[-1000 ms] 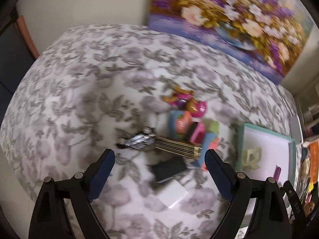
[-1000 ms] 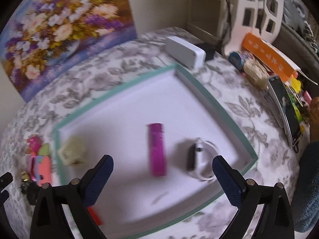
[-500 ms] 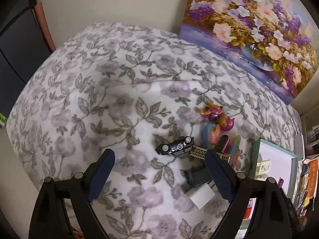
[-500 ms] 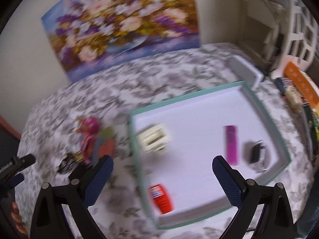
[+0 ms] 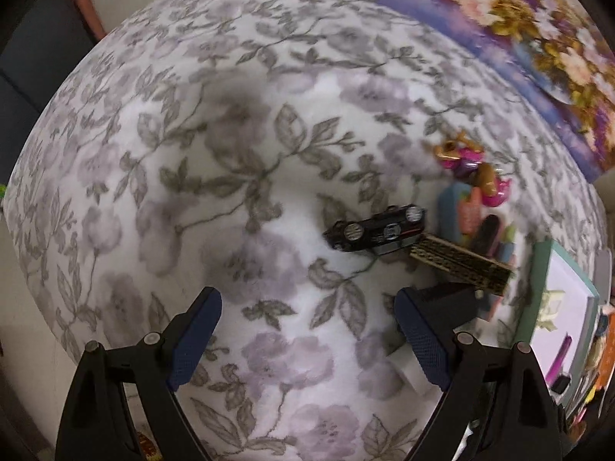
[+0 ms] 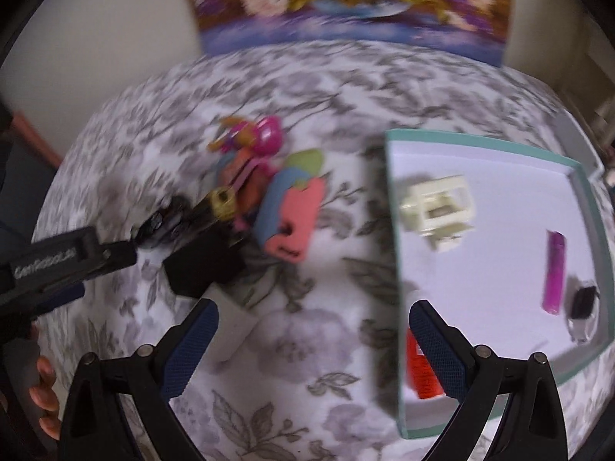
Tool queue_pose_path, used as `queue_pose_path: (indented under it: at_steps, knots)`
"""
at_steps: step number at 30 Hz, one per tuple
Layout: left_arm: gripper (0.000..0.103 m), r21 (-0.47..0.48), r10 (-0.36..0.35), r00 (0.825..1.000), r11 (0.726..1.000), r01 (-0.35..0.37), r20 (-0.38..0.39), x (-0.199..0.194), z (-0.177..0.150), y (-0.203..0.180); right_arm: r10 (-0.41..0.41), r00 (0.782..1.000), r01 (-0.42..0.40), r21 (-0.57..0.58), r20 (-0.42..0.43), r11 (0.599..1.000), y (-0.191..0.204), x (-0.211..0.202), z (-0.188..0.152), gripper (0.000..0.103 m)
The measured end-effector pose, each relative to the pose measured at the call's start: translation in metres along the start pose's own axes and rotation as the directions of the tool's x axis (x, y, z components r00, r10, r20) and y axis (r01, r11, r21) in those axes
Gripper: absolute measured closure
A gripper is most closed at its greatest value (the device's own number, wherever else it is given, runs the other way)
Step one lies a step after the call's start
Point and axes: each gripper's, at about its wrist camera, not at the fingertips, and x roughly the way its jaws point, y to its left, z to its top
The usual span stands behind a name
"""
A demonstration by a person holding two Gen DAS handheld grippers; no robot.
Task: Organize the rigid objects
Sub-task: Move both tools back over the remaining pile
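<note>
A pile of small toys lies on the floral cloth: a black toy car (image 5: pixel 378 229), a black-and-gold box (image 5: pixel 461 261), a black block (image 5: pixel 451 301), a pink doll (image 5: pixel 476 171) and a coral piece (image 6: pixel 298 217). A teal-rimmed white tray (image 6: pixel 392 207) holds a cream clip (image 6: pixel 438 205), a magenta stick (image 6: pixel 555 271), a red item (image 6: pixel 421 365) and a black-and-white item (image 6: pixel 582 307). My left gripper (image 5: pixel 307 340) is open and empty, short of the car. My right gripper (image 6: pixel 313 349) is open and empty over the cloth beside the tray.
A flower painting (image 6: pixel 346 4) leans on the wall behind the table. A white block (image 5: pixel 411 370) lies by my left gripper's right finger. The left gripper body (image 6: pixel 65 261) shows at the right wrist view's left edge. Clutter lines the table's right edge (image 5: pixel 599 361).
Both views swung. My right gripper moved left, off the tray and toward the toy pile. My left gripper moved closer to the car. Both stayed open.
</note>
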Motion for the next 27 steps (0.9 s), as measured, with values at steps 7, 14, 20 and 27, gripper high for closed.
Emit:
queue_pose_path:
  at_steps: [7, 14, 20, 27]
  knots:
    - [0.011, -0.099, 0.004, 0.996, 0.995, -0.013, -0.094, 0.027, -0.009, 0.016, 0.065, 0.995, -0.072, -0.088, -0.079, 0.994, 0.02, 0.025, -0.007, 0.002]
    - [0.011, -0.191, -0.03, 0.994, 0.982, 0.01, -0.102, 0.028, -0.012, 0.034, 0.085, 0.989, -0.099, -0.117, -0.117, 0.988, 0.026, 0.035, -0.012, 0.002]
    - [0.011, -0.233, -0.052, 0.992, 0.972, 0.024, -0.117, 0.032, -0.015, 0.056, 0.126, 0.982, -0.141, -0.108, -0.142, 0.984, 0.03, 0.047, -0.006, 0.002]
    - [0.011, -0.252, -0.066, 0.992, 0.967, 0.038, -0.103, 0.031, -0.016, 0.069, 0.087, 0.986, -0.11, -0.167, -0.14, 0.98, 0.044, 0.055, -0.005, 0.002]
